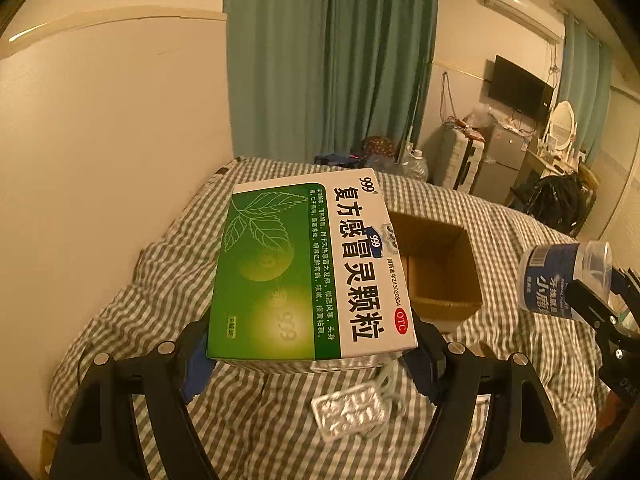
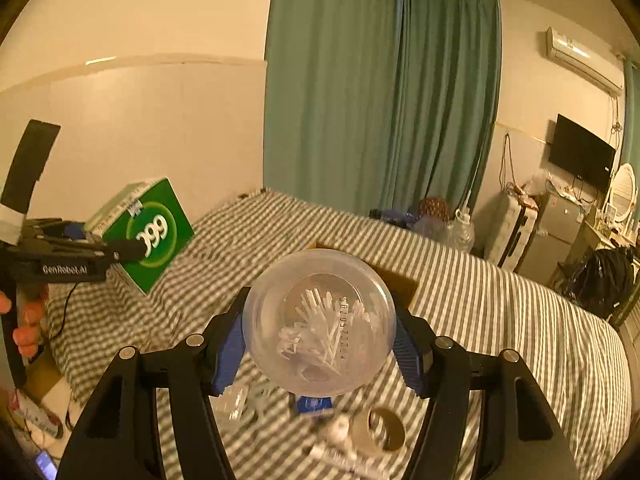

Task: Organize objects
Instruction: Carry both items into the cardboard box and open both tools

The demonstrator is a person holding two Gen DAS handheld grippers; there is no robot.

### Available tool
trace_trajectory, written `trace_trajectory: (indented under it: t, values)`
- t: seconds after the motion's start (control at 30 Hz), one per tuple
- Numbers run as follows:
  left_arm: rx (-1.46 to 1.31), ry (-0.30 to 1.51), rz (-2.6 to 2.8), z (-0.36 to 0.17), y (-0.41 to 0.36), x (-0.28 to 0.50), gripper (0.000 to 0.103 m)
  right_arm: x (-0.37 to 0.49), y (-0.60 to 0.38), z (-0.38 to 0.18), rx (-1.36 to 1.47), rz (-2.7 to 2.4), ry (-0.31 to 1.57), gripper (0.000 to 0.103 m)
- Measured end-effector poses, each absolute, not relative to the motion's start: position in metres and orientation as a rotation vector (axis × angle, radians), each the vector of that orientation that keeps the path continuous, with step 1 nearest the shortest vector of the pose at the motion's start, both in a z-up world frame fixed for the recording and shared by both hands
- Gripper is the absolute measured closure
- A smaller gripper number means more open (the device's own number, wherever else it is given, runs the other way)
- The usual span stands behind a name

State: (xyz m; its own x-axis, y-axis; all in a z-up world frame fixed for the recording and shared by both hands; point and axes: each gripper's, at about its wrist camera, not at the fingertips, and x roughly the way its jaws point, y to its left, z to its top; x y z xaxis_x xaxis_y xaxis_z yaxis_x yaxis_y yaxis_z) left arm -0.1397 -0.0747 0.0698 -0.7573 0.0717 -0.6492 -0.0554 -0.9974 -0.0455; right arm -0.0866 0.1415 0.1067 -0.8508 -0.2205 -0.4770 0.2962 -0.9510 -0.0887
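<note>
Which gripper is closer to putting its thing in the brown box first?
Probably the left gripper: its green medicine box hangs right beside the open cardboard box. The right gripper, holding the clear tub, looks slightly farther.

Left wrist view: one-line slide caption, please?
Left gripper holds green medicine box above checked bedspread, open carton just beyond.

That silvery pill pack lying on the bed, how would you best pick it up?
By judgement: come straight down on the blister pack and pinch it across its shorter width. It lies flat on the soft checked bedcover, so fingers can press in beside its edges. Its bumpy top gives nothing to grip. Both grippers are full now: left holds the medicine box, right the clear tub.
</note>
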Motion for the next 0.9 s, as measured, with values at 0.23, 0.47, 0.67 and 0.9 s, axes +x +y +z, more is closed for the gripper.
trace_trajectory:
  t: [0.23, 0.47, 0.67, 0.9]
  values:
    - [-1.033, 0.003, 2.860, 0.066, -0.045, -0.195, 0.022, -0.150, 0.141, 0.104, 0.684, -2.789, 0.182, 0.040]
    - [-1.056, -0.072, 2.804, 0.037, -0.015, -0.270, 0.022, -0.236, 0.153, 0.060, 0.824, -2.778, 0.094, 0.040]
    - [-1.120, -0.092, 2.729, -0.009, 0.014, -0.309, 0.022, -0.286, 0.165, 0.010, 0.971, -2.768, 0.079, 0.040]
    - [-1.185, 0.026, 2.668, -0.047, 0.039, -0.320, 0.022, -0.295, 0.185, -0.030, 1.084, -2.741, 0.066, 0.039]
